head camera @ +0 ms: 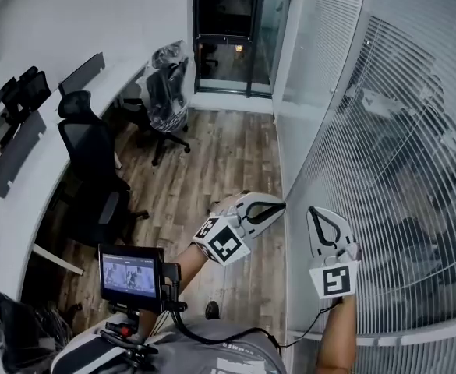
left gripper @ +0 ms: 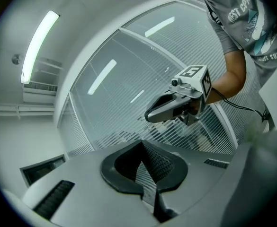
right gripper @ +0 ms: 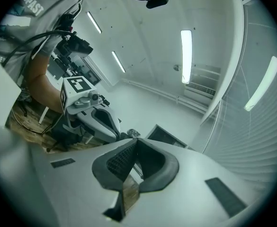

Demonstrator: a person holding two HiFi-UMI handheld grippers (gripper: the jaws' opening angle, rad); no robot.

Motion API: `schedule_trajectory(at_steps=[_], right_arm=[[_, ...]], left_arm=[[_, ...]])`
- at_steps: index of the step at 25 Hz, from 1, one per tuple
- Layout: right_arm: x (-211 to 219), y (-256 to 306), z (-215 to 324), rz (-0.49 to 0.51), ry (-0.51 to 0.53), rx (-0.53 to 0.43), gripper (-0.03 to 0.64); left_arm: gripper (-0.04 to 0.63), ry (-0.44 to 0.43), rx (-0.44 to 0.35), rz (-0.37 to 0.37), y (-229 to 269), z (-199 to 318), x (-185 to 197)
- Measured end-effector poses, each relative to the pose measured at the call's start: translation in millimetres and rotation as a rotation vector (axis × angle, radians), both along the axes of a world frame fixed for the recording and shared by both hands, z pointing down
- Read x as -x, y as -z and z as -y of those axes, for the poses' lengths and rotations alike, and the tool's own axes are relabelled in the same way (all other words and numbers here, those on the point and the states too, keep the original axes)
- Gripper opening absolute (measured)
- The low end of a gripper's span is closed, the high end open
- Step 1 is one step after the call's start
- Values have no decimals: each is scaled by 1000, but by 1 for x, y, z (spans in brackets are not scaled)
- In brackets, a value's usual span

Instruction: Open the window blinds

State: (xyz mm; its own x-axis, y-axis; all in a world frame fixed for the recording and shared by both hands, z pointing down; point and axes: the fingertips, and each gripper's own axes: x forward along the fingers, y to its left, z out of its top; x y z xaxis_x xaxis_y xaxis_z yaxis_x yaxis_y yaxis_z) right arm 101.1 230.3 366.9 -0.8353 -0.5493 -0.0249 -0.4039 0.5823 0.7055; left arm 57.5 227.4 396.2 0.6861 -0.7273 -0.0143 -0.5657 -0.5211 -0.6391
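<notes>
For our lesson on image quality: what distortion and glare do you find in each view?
Head view: white slatted window blinds bow outward, wide-angle. Left gripper view: fisheye, dark corners, bright ceiling strip light glares. Right gripper view: same fisheye vignette.

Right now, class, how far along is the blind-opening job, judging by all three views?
Done: nothing visible; the blinds hang down across the glass, slats covering it. In hand: the left gripper and right gripper are held up beside the blinds, both shut and empty. Left: taking hold of whatever works the blinds and opening them.
</notes>
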Motion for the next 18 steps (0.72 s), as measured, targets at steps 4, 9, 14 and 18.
schedule_trajectory(at_steps=[4, 9, 14, 18], right_arm=[[36, 6, 39, 5, -27, 22, 2], [62, 4, 81, -16, -32, 35, 2], [85, 6, 128, -21, -17, 53, 2], [107, 4, 170, -19, 2, 52, 2]], left_arm=[[3, -11, -1, 0, 11, 41, 37], [3, -7, 12, -21, 7, 81, 64], [3, 18, 44, -43, 2, 120, 91], [3, 51, 61, -54, -3, 160, 116]])
